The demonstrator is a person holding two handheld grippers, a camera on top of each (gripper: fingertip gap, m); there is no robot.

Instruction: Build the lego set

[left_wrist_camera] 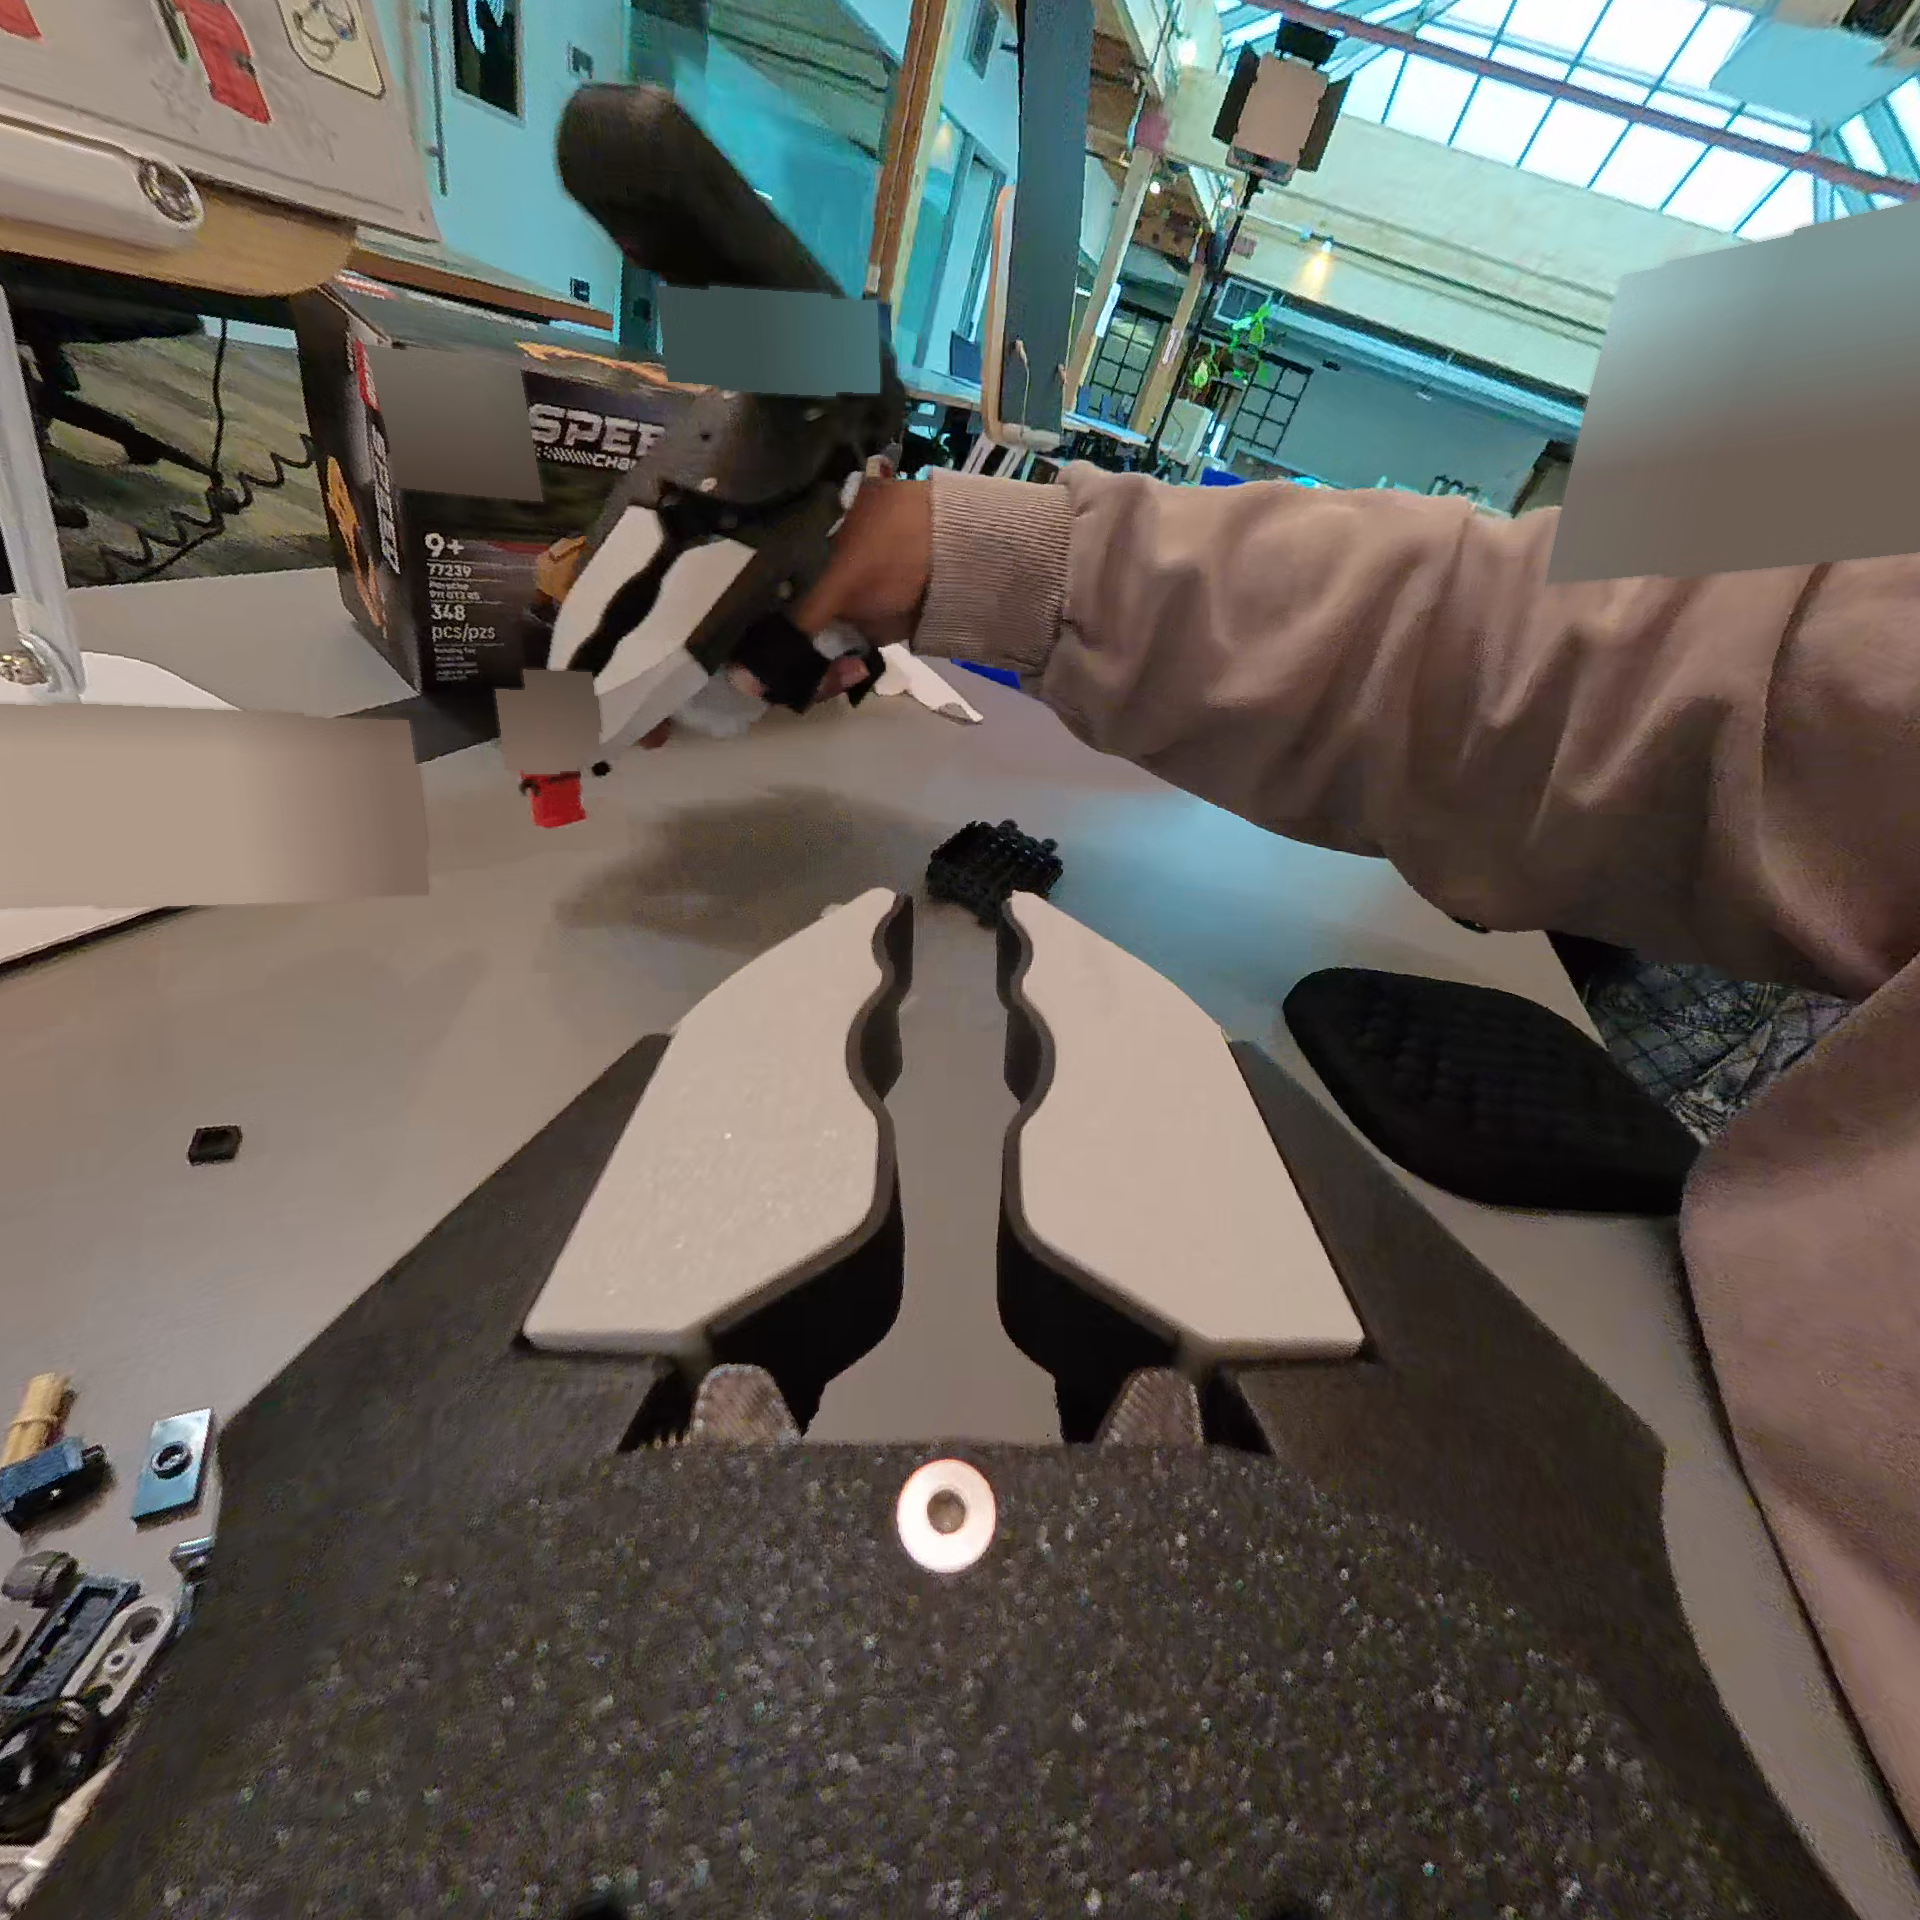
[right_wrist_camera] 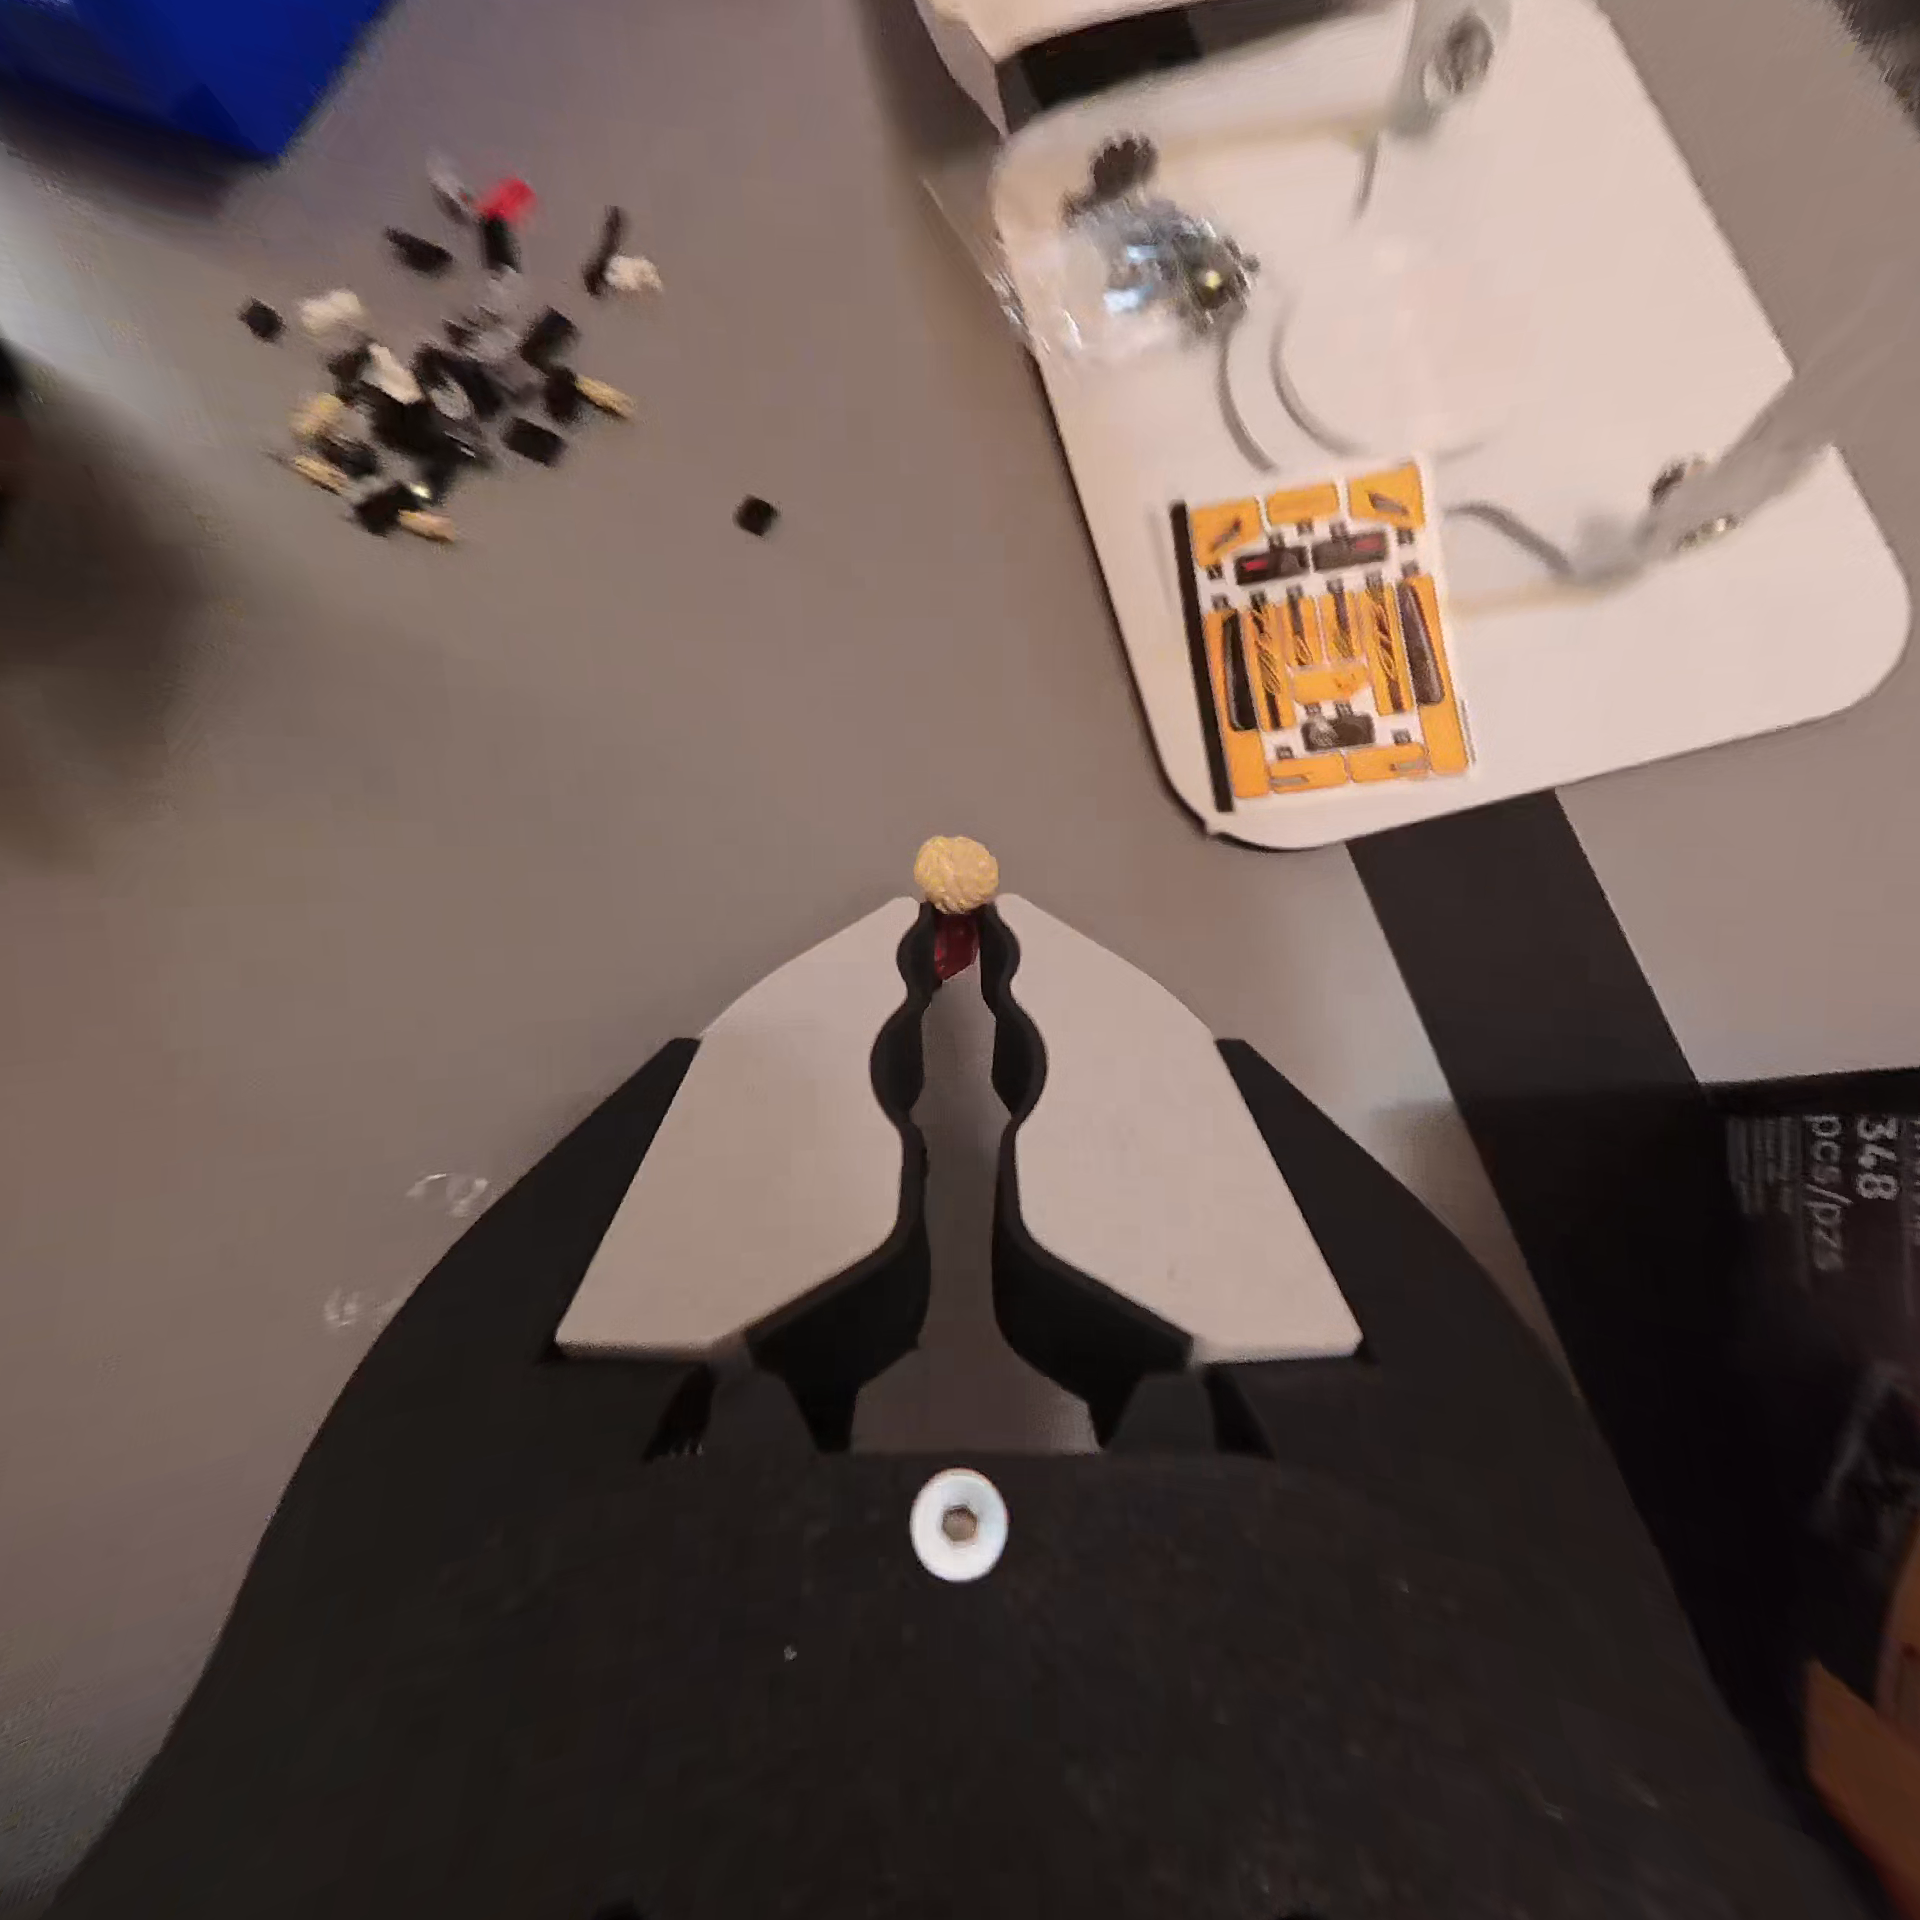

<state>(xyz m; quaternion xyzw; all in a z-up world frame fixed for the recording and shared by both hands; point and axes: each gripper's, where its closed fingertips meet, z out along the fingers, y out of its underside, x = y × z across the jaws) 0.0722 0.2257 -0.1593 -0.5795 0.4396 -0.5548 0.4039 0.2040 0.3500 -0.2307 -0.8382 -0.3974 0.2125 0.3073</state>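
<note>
Two handheld two-finger grippers work over a plain grey tabletop. The right gripper, seen from above in its own view, has its pale grey fingers pressed together on a small toy figure with tan moulded hair and a dark red body, the hair poking out past the fingertips. In the left wrist view the same right gripper is held by a person's hand in a beige sleeve, tilted down toward the table, with the figure's red lower part showing under a blurred patch. The left gripper sits low over the table with its fingers slightly apart and nothing between them; a small black studded brick assembly lies on the table just beyond its tips. A loose pile of small black, white and tan bricks lies well off to the left in the right wrist view, with a single black piece apart from it. An orange and black sticker sheet rests on a white rounded card. The dark set box stands behind the right gripper.
</note>
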